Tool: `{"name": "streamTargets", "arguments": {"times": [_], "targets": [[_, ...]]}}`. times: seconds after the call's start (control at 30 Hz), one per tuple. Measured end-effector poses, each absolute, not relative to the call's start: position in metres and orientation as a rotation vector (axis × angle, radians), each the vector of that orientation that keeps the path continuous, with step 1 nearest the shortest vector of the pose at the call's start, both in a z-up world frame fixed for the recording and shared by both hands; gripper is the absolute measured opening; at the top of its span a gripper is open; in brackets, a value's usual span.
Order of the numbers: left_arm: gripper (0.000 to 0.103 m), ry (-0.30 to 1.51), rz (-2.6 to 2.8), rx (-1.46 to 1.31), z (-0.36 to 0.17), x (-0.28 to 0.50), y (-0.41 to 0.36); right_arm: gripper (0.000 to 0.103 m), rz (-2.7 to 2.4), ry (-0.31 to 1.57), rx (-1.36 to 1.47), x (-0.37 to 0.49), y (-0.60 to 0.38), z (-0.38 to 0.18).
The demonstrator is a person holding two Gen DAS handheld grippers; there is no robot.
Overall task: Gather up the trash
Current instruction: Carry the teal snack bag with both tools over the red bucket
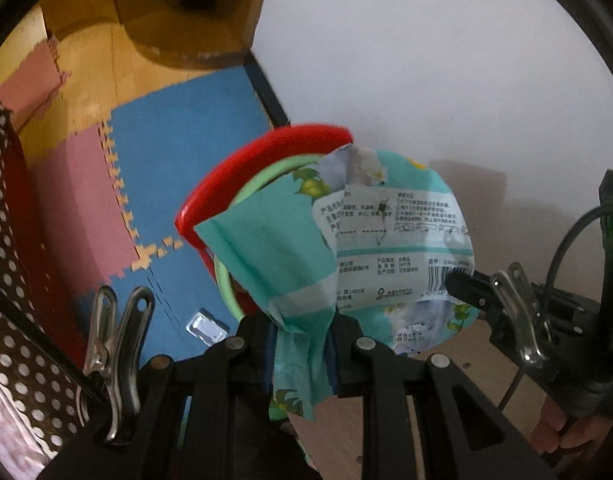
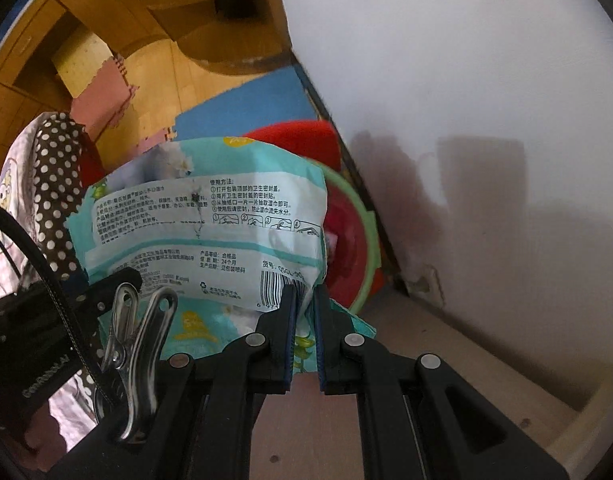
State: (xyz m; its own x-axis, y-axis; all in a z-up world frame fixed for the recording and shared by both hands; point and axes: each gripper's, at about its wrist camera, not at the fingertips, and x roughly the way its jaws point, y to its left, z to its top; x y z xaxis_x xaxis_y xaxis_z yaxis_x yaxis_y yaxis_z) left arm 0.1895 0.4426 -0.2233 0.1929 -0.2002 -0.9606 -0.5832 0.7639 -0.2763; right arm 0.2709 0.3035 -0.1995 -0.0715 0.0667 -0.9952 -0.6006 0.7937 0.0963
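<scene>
carefully, with the left gripper [image 1: 302, 344] and the right gripper [image 2: 305, 300] both pinching the wet wipe packet [image 1: 366, 232], lower it level above the red bin [image 1: 242, 168] before letting go.

From my left gripper [image 1: 300, 332] and right gripper [image 2: 304, 300], one wet-wipe wrapper [image 1: 346, 236] hangs pinched at opposite edges, spread between them directly above the bin [image 1: 234, 184]. The bin stands on the foam floor mat [image 1: 178, 152], against the wall [image 1: 426, 60]. A cabinet [image 1: 186, 12] sits behind it; a small foil packet [image 1: 206, 326] lies on the mat nearby.
</scene>
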Motion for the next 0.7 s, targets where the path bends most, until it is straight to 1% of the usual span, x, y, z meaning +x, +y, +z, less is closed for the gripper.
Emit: {"name": "streamTargets", "arguments": {"times": [0.17, 0.37, 0.53, 0.7], "targets": [[0.021, 1.415, 0.306, -0.708, -0.269, 0.191, 0.446, 0.009, 0.556, 1.617, -0.46, 0.271, 0.31, -0.241], [0.021, 1.422, 0.318, -0.745, -0.3, 0.197, 0.449, 0.009, 0.541, 1.664, -0.537, 0.276, 0.32, -0.285], [0.021, 1.438, 0.298, -0.726, -0.329, 0.211, 0.443, 0.009, 0.511, 1.672, -0.585, 0.287, 0.319, -0.307], [0.022, 1.482, 0.321, -0.756, -0.366, 0.216, 0.442, 0.01, 0.51, 1.719, -0.634, 0.292, 0.32, -0.352]]}}
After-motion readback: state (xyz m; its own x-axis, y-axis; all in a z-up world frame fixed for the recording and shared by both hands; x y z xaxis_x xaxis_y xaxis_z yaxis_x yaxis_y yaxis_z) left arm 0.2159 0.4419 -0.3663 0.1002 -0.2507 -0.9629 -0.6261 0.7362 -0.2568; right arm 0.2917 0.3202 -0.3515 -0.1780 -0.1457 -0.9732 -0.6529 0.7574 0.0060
